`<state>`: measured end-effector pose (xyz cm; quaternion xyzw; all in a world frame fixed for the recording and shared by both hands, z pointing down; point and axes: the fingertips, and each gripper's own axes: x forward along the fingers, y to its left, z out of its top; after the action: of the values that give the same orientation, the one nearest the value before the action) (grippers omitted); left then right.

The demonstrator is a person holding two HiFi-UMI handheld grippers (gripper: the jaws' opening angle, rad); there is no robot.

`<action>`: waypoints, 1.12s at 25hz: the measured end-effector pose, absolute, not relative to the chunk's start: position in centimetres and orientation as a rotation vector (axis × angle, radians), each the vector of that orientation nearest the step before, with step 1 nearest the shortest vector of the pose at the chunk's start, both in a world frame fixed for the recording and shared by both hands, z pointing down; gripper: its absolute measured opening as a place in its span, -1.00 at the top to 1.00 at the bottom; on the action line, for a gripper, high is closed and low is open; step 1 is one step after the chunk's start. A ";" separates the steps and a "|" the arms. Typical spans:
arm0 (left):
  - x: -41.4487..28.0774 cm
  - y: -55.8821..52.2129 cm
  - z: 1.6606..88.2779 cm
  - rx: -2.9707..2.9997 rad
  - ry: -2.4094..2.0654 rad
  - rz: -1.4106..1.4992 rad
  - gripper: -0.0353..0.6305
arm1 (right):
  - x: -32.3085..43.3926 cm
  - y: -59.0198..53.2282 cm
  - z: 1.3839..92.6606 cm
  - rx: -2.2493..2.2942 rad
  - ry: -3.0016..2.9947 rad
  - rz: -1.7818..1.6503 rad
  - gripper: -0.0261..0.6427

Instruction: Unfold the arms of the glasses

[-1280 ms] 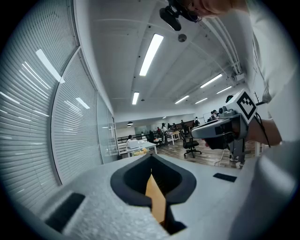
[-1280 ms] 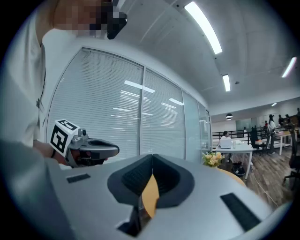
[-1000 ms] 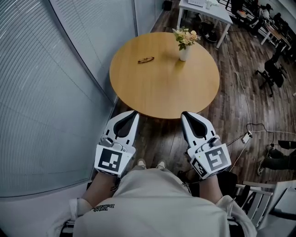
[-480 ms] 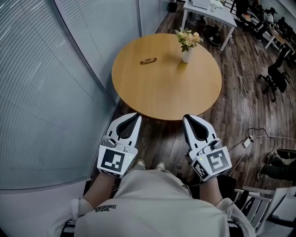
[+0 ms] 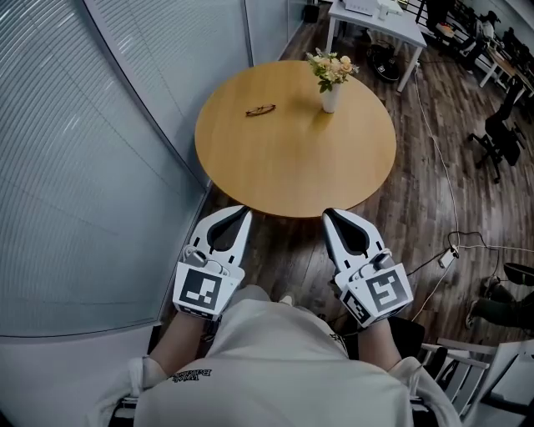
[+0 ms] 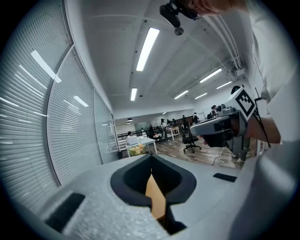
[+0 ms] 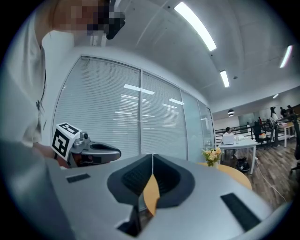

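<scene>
A pair of glasses [image 5: 261, 109] lies folded on the far left part of the round wooden table [image 5: 284, 167]. My left gripper [image 5: 244, 213] is held low in front of the table's near edge, jaws shut with nothing between them. My right gripper [image 5: 328, 214] is beside it at the same height, also shut and empty. Both are well short of the glasses. In the left gripper view the jaw tips [image 6: 151, 157] meet, and the right gripper [image 6: 220, 126] shows off to the side. In the right gripper view the tips [image 7: 152, 156] meet too.
A white vase of flowers [image 5: 331, 77] stands on the table's far right. A blinds-covered glass wall [image 5: 100, 167] runs along the left. A white desk [image 5: 371, 21], office chairs [image 5: 492, 133] and a floor cable [image 5: 446, 242] lie to the right and beyond.
Both grippers have sunk a little in the head view and stay shut. The table and glasses have shifted slightly in the picture as the head moved.
</scene>
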<state>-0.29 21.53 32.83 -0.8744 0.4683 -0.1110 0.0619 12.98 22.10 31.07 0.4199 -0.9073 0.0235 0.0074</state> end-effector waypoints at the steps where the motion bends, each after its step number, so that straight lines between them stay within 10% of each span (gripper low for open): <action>1: -0.3 21.4 33.1 -2.636 1.419 -0.354 0.82 | 13.2 22.1 31.2 1.309 -2.842 0.079 0.83; 28: -3.2 14.7 35.1 -2.576 1.524 -0.449 0.82 | 12.3 15.7 32.5 1.320 -2.750 -0.015 0.83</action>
<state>-3.24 14.65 35.07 -0.8498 0.5027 -0.1480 0.0575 12.26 15.71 32.49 0.4322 -0.9006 -0.0049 0.0458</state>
